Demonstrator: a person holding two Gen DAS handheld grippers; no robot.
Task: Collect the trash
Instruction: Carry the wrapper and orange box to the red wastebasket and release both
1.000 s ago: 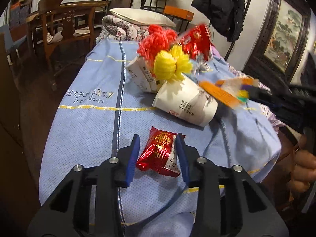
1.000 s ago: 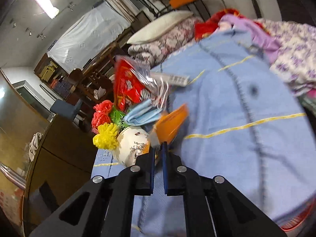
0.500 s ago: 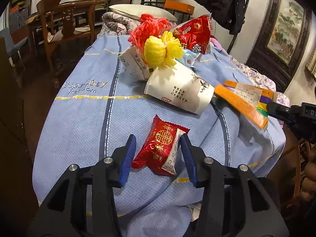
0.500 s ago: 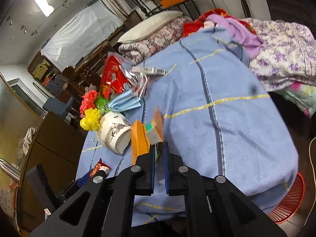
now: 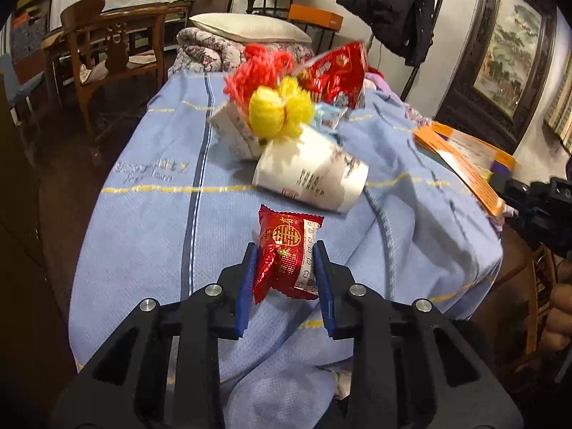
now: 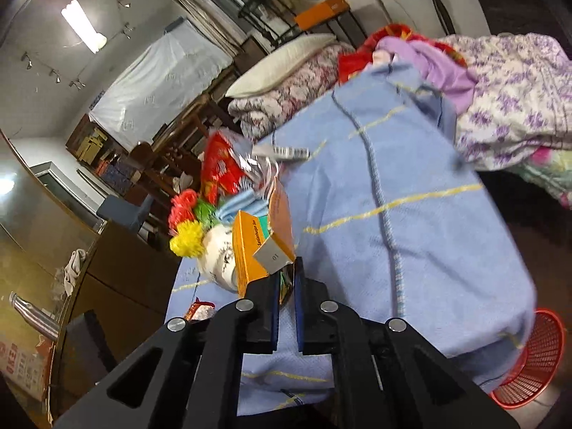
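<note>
My left gripper (image 5: 285, 262) is shut on a red snack packet (image 5: 287, 252) and holds it just above the blue cloth (image 5: 143, 236). My right gripper (image 6: 286, 279) is shut on a flattened orange carton (image 6: 262, 234), held over the cloth's right edge; the carton also shows in the left wrist view (image 5: 464, 164). A white paper cup (image 5: 314, 175) lies on its side with yellow and red pompoms (image 5: 279, 107) beside it. A large red snack bag (image 5: 336, 71) and a blue face mask (image 6: 239, 205) lie behind it.
A red mesh basket (image 6: 532, 361) stands on the floor below the cloth's near right corner. Folded quilts and a pillow (image 5: 246, 32) lie at the far end. A wooden chair (image 5: 107, 60) stands at the left. Purple floral bedding (image 6: 518, 96) lies to the right.
My left gripper has closed on the red packet and lifted it slightly. My right gripper has carried the orange carton back and outward, toward the cloth's edge above the basket.
</note>
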